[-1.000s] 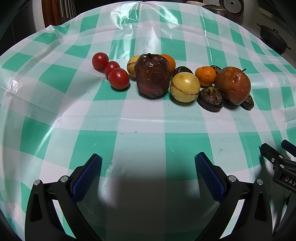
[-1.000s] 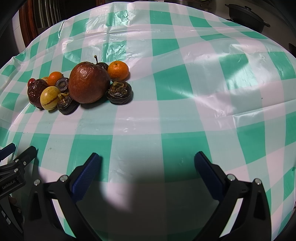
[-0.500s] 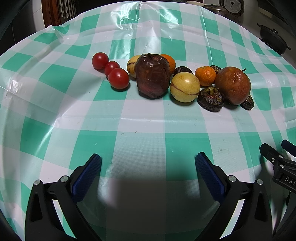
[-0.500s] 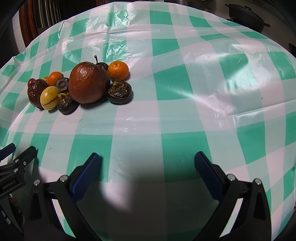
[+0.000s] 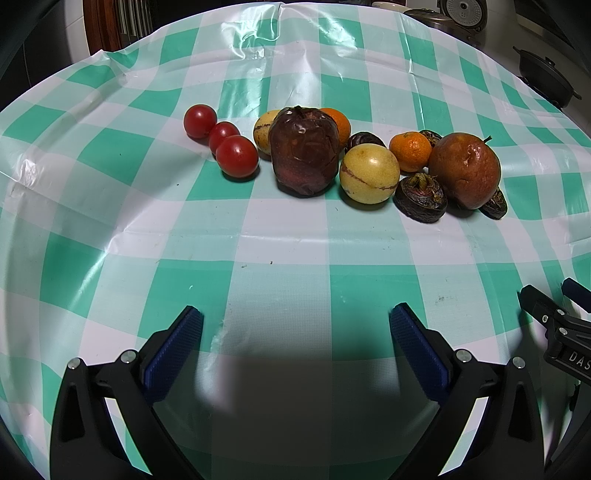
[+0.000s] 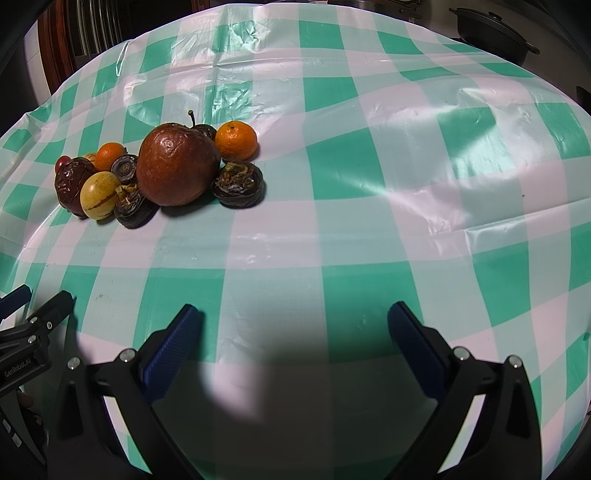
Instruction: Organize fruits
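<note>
A cluster of fruit lies on the green-and-white checked tablecloth (image 5: 288, 236). Three red tomatoes (image 5: 236, 156) are at the left, then a wrinkled dark red apple (image 5: 303, 150), a yellow round fruit (image 5: 369, 173), an orange mandarin (image 5: 410, 151), dark shrivelled fruits (image 5: 421, 197) and a brown apple (image 5: 464, 170). In the right wrist view the brown apple (image 6: 179, 164) and mandarin (image 6: 236, 140) sit far left. My left gripper (image 5: 295, 325) is open and empty, well short of the fruit. My right gripper (image 6: 293, 323) is open and empty over bare cloth.
A black pot (image 5: 546, 79) and a rice cooker (image 5: 463, 13) stand beyond the table's far right edge. A dark wooden cabinet (image 5: 110, 26) is behind the far left. Each gripper shows at the edge of the other's view (image 5: 554, 325).
</note>
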